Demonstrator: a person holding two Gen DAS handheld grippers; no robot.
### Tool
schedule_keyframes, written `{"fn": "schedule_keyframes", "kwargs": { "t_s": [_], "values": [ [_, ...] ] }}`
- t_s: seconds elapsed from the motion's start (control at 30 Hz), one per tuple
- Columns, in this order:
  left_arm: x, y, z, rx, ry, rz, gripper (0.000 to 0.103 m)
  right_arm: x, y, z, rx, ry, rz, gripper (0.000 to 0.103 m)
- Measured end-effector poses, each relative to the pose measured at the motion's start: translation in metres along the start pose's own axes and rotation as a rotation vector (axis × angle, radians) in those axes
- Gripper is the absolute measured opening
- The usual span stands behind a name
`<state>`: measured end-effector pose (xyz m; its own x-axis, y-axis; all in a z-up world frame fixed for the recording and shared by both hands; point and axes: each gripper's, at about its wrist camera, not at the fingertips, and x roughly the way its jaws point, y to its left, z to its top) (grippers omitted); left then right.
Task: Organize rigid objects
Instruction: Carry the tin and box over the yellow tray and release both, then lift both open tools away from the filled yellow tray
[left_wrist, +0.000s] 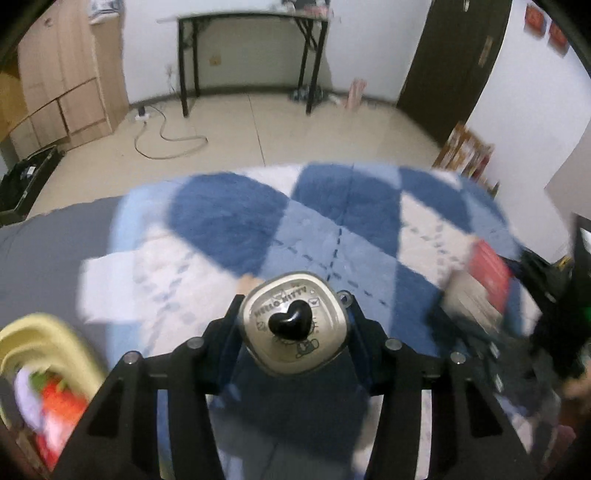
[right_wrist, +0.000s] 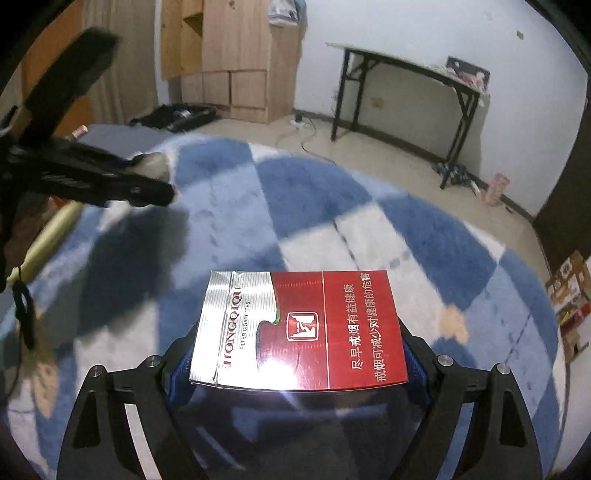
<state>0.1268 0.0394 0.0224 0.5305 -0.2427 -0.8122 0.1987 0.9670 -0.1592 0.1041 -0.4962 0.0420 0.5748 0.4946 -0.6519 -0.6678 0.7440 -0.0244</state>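
1. My left gripper (left_wrist: 293, 325) pinched the tin (left_wrist: 294, 325), lower centre.
2. My right gripper (right_wrist: 299, 347) clamped the carton (right_wrist: 299, 328), lower centre.
3. Both seemed mid-carry above the blanket (left_wrist: 332, 206); next needs the basket (left_wrist: 44, 343), lower left.

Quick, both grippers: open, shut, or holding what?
Left gripper: shut on the Hello Kitty tin.
Right gripper: shut on the cigarette pack.

walls white | floor (left_wrist: 295, 129) pale tile | black-legged table (left_wrist: 251, 22) | wooden cabinet (left_wrist: 62, 74) | dark door (left_wrist: 454, 62)
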Motion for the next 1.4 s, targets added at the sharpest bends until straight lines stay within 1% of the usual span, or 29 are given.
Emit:
{"fn": "schedule_keyframes", "kwargs": {
  "t_s": [0.03, 0.1, 0.13, 0.17, 0.2, 0.23, 0.27, 0.37, 0.43, 0.47, 0.5, 0.6, 0.7, 0.77, 0.8, 0.87, 0.9, 1.03, 1.07, 1.1, 1.13, 1.17, 1.2, 1.23, 1.27, 1.3, 1.33, 1.37, 1.4],
  "values": [
    [-0.014, 0.005, -0.004, -0.005, -0.006, -0.003, 0.053, -0.006, 0.005, 0.009, -0.006, -0.019, 0.014, 0.088],
    [-0.062, 0.031, -0.019, -0.028, -0.041, 0.013, 0.053, -0.011, 0.017, 0.027, -0.006, -0.04, 0.052, 0.088],
    [-0.074, 0.037, -0.021, -0.038, -0.05, 0.022, 0.053, -0.013, 0.028, 0.04, -0.006, -0.051, 0.081, 0.088],
    [-0.092, 0.051, -0.028, -0.053, -0.061, 0.046, 0.053, -0.013, 0.04, 0.051, -0.011, -0.062, 0.106, 0.088],
    [-0.112, 0.074, -0.038, -0.082, -0.078, 0.092, 0.053, -0.013, 0.059, 0.066, -0.026, -0.073, 0.139, 0.088],
    [-0.121, 0.083, -0.046, -0.101, -0.083, 0.113, 0.053, -0.013, 0.074, 0.075, -0.041, -0.082, 0.158, 0.088],
    [-0.13, 0.102, -0.053, -0.133, -0.08, 0.135, 0.053, -0.012, 0.091, 0.086, -0.061, -0.093, 0.182, 0.088],
    [-0.138, 0.172, -0.073, -0.239, -0.043, 0.239, 0.053, -0.011, 0.15, 0.112, -0.101, -0.112, 0.29, 0.088],
    [-0.138, 0.199, -0.083, -0.271, -0.035, 0.286, 0.053, -0.005, 0.19, 0.126, -0.132, -0.091, 0.359, 0.088],
    [-0.135, 0.211, -0.087, -0.289, -0.024, 0.303, 0.053, -0.001, 0.208, 0.131, -0.156, -0.082, 0.378, 0.088],
    [-0.131, 0.225, -0.09, -0.31, -0.017, 0.308, 0.053, 0.004, 0.23, 0.136, -0.189, -0.064, 0.397, 0.088],
    [-0.117, 0.245, -0.094, -0.338, -0.004, 0.297, 0.053, 0.015, 0.281, 0.146, -0.279, -0.02, 0.421, 0.088],
    [-0.111, 0.257, -0.098, -0.347, -0.003, 0.268, 0.053, 0.034, 0.318, 0.153, -0.367, 0.025, 0.425, 0.088],
    [-0.101, 0.261, -0.099, -0.344, 0.005, 0.266, 0.053, 0.054, 0.337, 0.153, -0.418, 0.089, 0.419, 0.088],
    [-0.092, 0.266, -0.1, -0.349, 0.023, 0.265, 0.053, 0.068, 0.344, 0.152, -0.434, 0.124, 0.397, 0.088],
    [-0.086, 0.272, -0.101, -0.377, 0.036, 0.25, 0.053, 0.088, 0.357, 0.155, -0.459, 0.168, 0.387, 0.088],
    [-0.083, 0.275, -0.103, -0.388, 0.028, 0.247, 0.053, 0.09, 0.36, 0.156, -0.472, 0.159, 0.382, 0.088],
    [-0.082, 0.264, -0.102, -0.311, 0.025, 0.29, 0.054, 0.094, 0.368, 0.158, -0.461, 0.163, 0.378, 0.088],
    [-0.082, 0.262, -0.103, -0.298, 0.02, 0.292, 0.062, 0.098, 0.368, 0.154, -0.469, 0.164, 0.376, 0.089],
    [-0.083, 0.261, -0.103, -0.298, 0.016, 0.288, 0.074, 0.095, 0.367, 0.152, -0.476, 0.16, 0.38, 0.09],
    [-0.086, 0.263, -0.103, -0.308, 0.006, 0.3, 0.081, 0.093, 0.366, 0.15, -0.478, 0.15, 0.393, 0.092],
    [-0.093, 0.262, -0.105, -0.322, -0.021, 0.318, 0.092, 0.088, 0.367, 0.149, -0.472, 0.136, 0.398, 0.097],
    [-0.108, 0.259, -0.108, -0.337, -0.075, 0.332, 0.098, 0.083, 0.362, 0.149, -0.453, 0.112, 0.407, 0.102],
    [-0.118, 0.257, -0.111, -0.345, -0.116, 0.35, 0.1, 0.077, 0.356, 0.147, -0.435, 0.095, 0.418, 0.103],
    [-0.132, 0.248, -0.116, -0.359, -0.188, 0.397, 0.103, 0.07, 0.347, 0.146, -0.406, 0.076, 0.433, 0.103],
    [-0.152, 0.231, -0.125, -0.368, -0.281, 0.439, 0.103, 0.062, 0.338, 0.145, -0.377, 0.059, 0.443, 0.103],
    [-0.164, 0.216, -0.131, -0.36, -0.33, 0.443, 0.103, 0.056, 0.33, 0.142, -0.358, 0.041, 0.453, 0.103],
    [-0.17, 0.204, -0.136, -0.353, -0.356, 0.443, 0.103, 0.048, 0.32, 0.138, -0.343, 0.013, 0.466, 0.103],
    [-0.177, 0.183, -0.144, -0.342, -0.38, 0.443, 0.103, 0.035, 0.307, 0.132, -0.331, -0.028, 0.474, 0.103]
  ]
}}
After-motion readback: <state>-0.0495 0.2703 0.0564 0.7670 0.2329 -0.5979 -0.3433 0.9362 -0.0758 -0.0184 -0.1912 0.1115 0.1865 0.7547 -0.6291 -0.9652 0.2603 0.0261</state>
